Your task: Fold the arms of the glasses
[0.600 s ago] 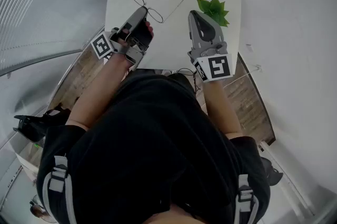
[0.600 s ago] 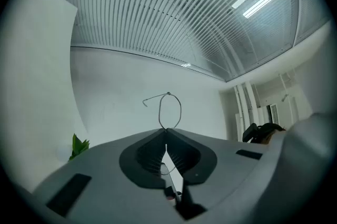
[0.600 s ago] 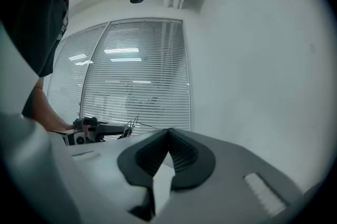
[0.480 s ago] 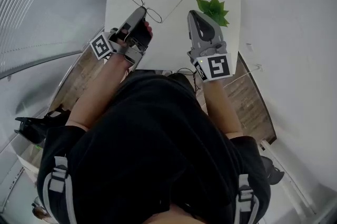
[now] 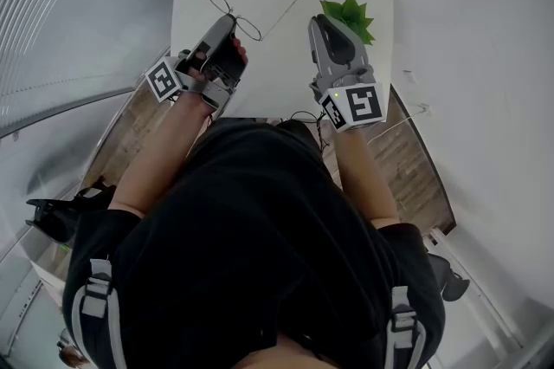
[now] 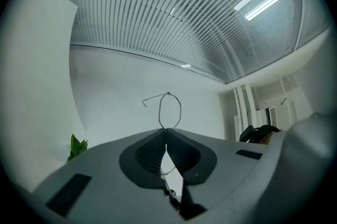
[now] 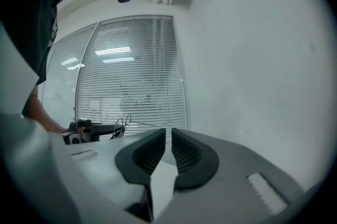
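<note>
left claw (image 6: 166, 132) pinched on wire glasses (image 5: 283, 11) | right claw (image 7: 168, 136) slightly parted, empty, near glasses | risk: a hard arm-push could twist the frame out of the pinch

Black shirt (image 5: 260, 229); grey left gripper (image 5: 230, 17), right gripper (image 5: 319, 22).

Two claws (image 5: 229, 17) (image 5: 318, 22); one glasses (image 5: 223, 1); one plant (image 5: 350, 14)

A green leafy plant (image 5: 351, 15) is parked on the white tabletop (image 5: 286, 73), near its right edge. Wood flooring (image 5: 407, 168) is seen beneath, and slatted blinds (image 7: 131, 86) are hung across the window.
</note>
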`<state>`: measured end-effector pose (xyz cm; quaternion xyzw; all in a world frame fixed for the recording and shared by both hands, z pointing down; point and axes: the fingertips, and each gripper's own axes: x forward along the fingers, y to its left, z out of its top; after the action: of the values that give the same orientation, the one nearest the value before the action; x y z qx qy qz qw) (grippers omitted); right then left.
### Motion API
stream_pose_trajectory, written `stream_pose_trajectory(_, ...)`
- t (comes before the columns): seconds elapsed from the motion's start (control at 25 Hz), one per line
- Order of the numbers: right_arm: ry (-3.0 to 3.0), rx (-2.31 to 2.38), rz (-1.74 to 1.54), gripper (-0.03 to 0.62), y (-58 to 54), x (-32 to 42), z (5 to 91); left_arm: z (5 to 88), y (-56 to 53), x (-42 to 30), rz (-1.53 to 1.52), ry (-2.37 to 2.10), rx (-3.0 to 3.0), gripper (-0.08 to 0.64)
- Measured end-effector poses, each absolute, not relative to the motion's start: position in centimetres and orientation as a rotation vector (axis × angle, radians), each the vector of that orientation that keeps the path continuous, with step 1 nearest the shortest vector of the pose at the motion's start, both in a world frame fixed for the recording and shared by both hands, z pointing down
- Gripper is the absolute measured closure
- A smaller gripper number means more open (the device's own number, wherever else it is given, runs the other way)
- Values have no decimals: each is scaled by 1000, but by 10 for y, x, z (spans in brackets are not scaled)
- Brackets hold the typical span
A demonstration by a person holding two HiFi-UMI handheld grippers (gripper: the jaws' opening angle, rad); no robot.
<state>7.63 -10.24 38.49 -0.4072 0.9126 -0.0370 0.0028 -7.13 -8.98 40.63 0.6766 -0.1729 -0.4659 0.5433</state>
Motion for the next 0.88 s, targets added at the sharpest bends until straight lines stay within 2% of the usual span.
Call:
stream_pose_trajectory(0.2, 2866, -1268, -180, 511, -114, 71, 385, 406, -93, -74, -1099, -398, 1603, 546)
stream_pose_trajectory(0.88, 2834, -1286, -280, 509, -133, 68, 386, 405, -89, -71, -1075, -343, 1613, 546)
